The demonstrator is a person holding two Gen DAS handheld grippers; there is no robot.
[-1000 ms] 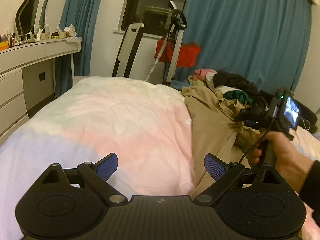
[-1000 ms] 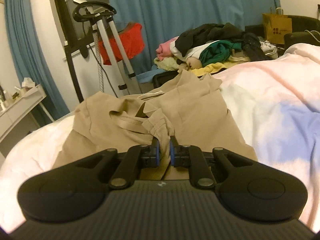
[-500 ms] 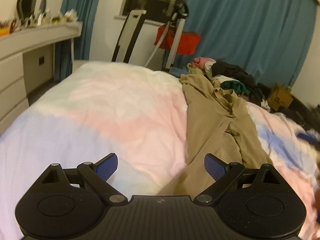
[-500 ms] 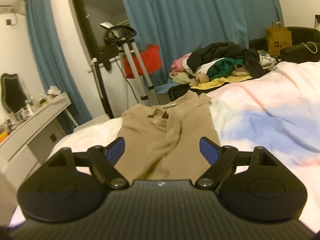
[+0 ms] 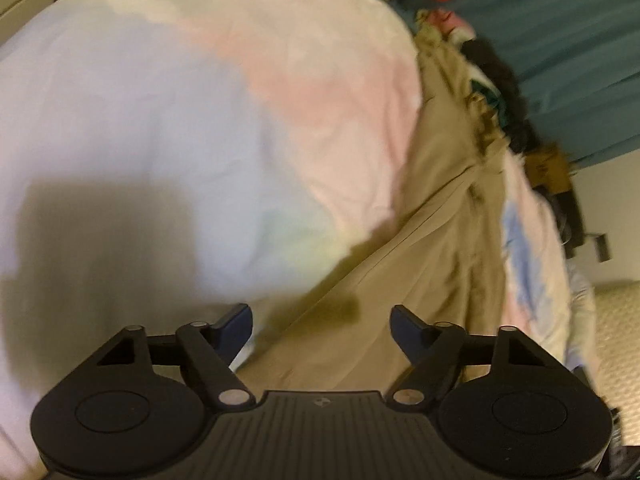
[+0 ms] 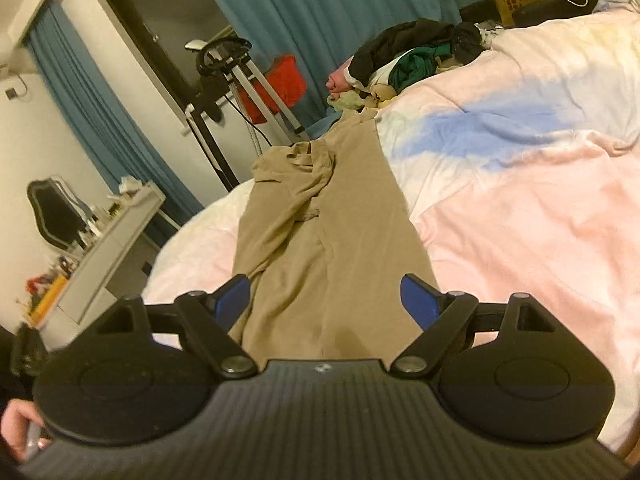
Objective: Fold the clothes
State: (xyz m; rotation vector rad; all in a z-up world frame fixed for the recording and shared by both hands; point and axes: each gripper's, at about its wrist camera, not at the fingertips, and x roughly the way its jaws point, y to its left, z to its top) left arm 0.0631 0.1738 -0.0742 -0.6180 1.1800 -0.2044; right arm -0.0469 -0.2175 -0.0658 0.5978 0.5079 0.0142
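Where curtain [image 6: 312, 8] hangs: clothes pile [image 6: 416, 56] (jumbled)

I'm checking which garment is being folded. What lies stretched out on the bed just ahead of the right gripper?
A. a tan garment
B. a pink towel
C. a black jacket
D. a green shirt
A: the tan garment runs lengthwise along the bed straight ahead of the open right gripper.

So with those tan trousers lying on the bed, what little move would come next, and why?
Probably lower the left gripper onto the near end of the tan trousers and pinch it. Its jaws are closing with nothing gripped yet, the cloth lies just beneath them, and the trousers stretch out long on the bed, unfolded. The right gripper hangs open over them.
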